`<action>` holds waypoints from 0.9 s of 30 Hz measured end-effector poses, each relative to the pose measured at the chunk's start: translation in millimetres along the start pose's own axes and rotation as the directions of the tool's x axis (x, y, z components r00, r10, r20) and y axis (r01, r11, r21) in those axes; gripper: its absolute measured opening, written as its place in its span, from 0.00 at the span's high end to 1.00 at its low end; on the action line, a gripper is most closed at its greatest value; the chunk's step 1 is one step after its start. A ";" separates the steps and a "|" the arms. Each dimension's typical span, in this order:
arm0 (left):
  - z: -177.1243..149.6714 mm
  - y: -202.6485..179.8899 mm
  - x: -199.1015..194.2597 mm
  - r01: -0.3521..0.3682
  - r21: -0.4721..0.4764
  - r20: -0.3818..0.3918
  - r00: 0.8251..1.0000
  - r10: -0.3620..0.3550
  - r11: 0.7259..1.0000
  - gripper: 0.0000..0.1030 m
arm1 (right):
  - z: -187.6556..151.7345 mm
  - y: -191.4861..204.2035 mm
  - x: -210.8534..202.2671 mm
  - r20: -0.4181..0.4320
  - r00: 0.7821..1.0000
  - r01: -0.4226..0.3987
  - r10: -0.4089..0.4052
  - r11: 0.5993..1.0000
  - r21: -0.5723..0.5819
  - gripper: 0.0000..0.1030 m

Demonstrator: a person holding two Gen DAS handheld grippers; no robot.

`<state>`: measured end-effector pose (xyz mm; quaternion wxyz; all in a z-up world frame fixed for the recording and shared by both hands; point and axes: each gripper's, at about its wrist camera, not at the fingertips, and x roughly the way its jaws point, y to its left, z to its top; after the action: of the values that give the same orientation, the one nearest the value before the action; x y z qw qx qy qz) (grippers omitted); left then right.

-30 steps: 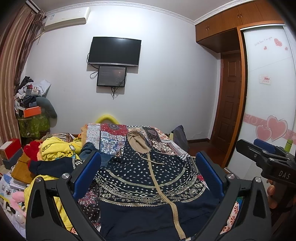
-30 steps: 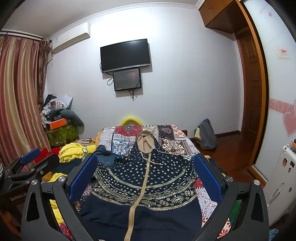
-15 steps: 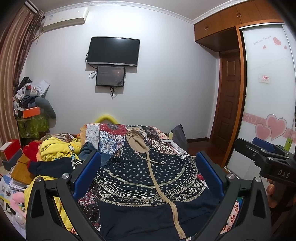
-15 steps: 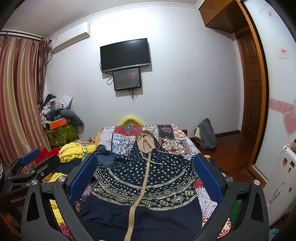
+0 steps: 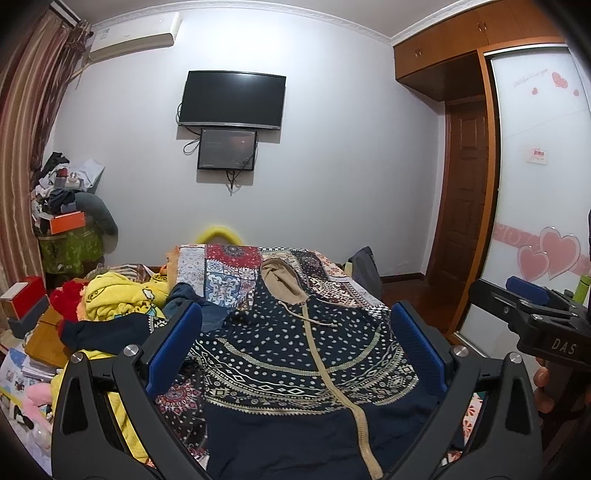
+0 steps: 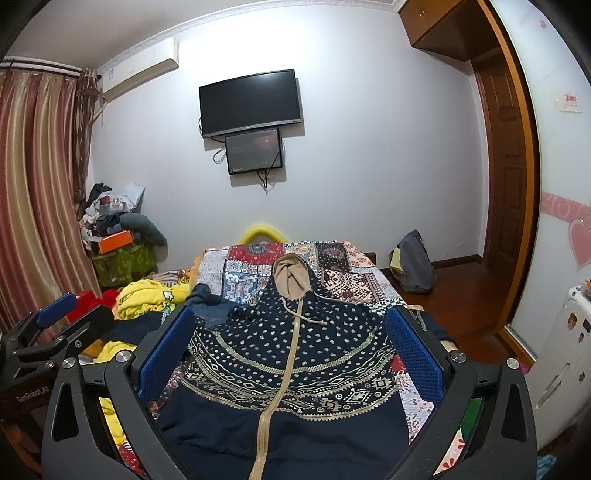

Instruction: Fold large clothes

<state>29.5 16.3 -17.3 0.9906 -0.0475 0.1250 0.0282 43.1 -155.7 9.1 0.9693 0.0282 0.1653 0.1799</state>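
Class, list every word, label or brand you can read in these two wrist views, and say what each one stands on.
"DAS": on the right gripper body.
"GenRobot.AI": on the left gripper body.
Pink script on the wardrobe door: too small to read.
Red-and-white sticker on that door: blurred.
Air conditioner label: unreadable.

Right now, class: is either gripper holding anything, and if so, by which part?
Nothing is held. The left gripper and right gripper both stand open above the navy patterned hoodie, which lies flat on the bed, untouched.
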 end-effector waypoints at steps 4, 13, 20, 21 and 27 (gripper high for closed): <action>2.0 12.6 17.0 -0.021 0.011 0.001 1.000 0.021 1.000 0.00 | 2.4 0.4 15.0 -0.016 1.000 0.002 -0.002 1.000 -0.007 0.00; 6.1 82.9 92.1 -0.166 -0.012 -0.056 0.985 0.165 0.986 0.00 | 4.7 -4.5 86.6 -0.089 0.995 0.032 -0.034 0.999 -0.028 0.00; -8.5 186.5 171.0 -0.253 -0.064 -0.218 0.947 0.234 0.965 0.00 | 3.1 -16.9 167.4 -0.213 0.976 0.035 -0.040 0.999 -0.027 0.00; -13.0 200.9 180.6 -0.255 -0.084 -0.245 0.942 0.228 0.963 0.00 | 1.6 -18.2 177.8 -0.235 0.971 0.039 -0.045 0.999 -0.030 0.00; -62.1 291.7 228.4 -0.313 -0.241 -0.457 0.872 0.177 0.919 0.00 | -20.9 -22.5 254.6 -0.389 0.916 0.065 -0.093 0.994 -0.085 0.00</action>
<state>215.4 310.0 -159.8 0.9075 -0.1898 0.3375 0.1629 268.0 -85.6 -92.2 0.9233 -0.0491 0.3508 0.1484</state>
